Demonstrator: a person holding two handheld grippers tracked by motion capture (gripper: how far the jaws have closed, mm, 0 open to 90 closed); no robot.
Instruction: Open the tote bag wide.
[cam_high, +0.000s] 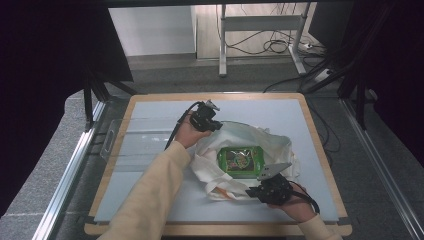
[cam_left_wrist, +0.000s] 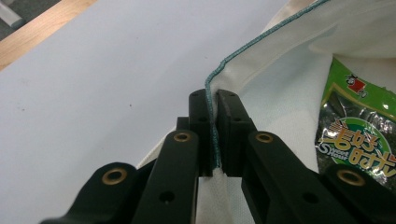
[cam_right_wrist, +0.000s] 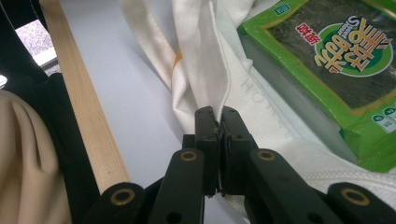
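A white cloth bag (cam_high: 250, 137) lies spread on the table, its mouth held wide. Inside it rests a green seaweed snack packet (cam_high: 241, 161), seen close in the left gripper view (cam_left_wrist: 359, 126) and the right gripper view (cam_right_wrist: 336, 60). My left gripper (cam_high: 212, 122) is at the bag's far rim; its jaws are shut on the teal-stitched hem (cam_left_wrist: 214, 126). My right gripper (cam_high: 260, 189) sits at the bag's near edge, shut on a fold of the white cloth (cam_right_wrist: 212, 88) beside the bag's strap (cam_right_wrist: 149, 42).
The pale grey table top (cam_high: 150, 150) has a wooden border (cam_right_wrist: 79, 93). A clear plastic tray (cam_high: 117, 137) lies at the table's left. Desk legs and cables (cam_high: 270, 45) stand on the floor beyond the far edge.
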